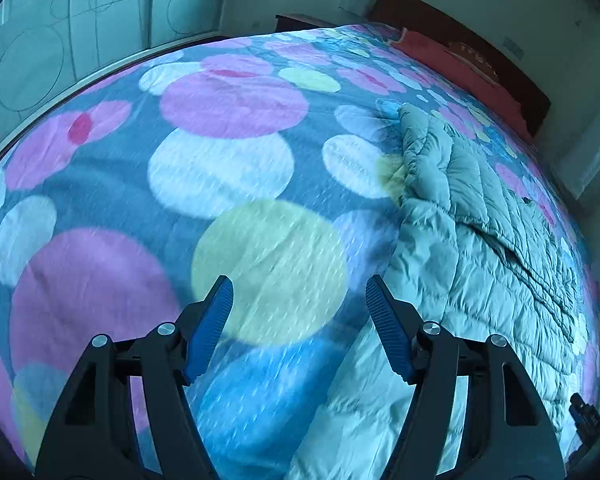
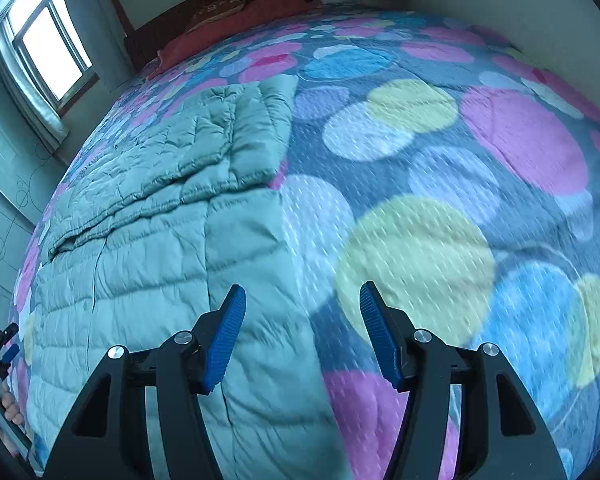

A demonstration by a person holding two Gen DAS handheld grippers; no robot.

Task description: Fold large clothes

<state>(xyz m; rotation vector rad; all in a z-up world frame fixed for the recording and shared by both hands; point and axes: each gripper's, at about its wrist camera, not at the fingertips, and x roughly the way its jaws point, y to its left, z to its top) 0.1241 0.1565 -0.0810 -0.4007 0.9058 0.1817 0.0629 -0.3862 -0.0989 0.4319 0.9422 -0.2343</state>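
A pale green quilted puffer coat point(image 1: 480, 248) lies flat on the bed, folded lengthwise, with a sleeve laid over it. In the right wrist view the coat point(image 2: 160, 220) fills the left half. My left gripper point(image 1: 300, 292) is open and empty, hovering above the bedspread just left of the coat's edge. My right gripper point(image 2: 302, 300) is open and empty, hovering over the coat's right edge. The other gripper point(image 2: 0, 344), held in a hand, shows at the far left of the right wrist view.
The bed is covered by a bedspread point(image 1: 228, 168) with large coloured circles. A red pillow point(image 2: 236, 28) and dark wooden headboard point(image 1: 460, 28) stand at the far end. A window point(image 2: 48, 48) and a patterned wardrobe point(image 1: 80, 20) flank the bed.
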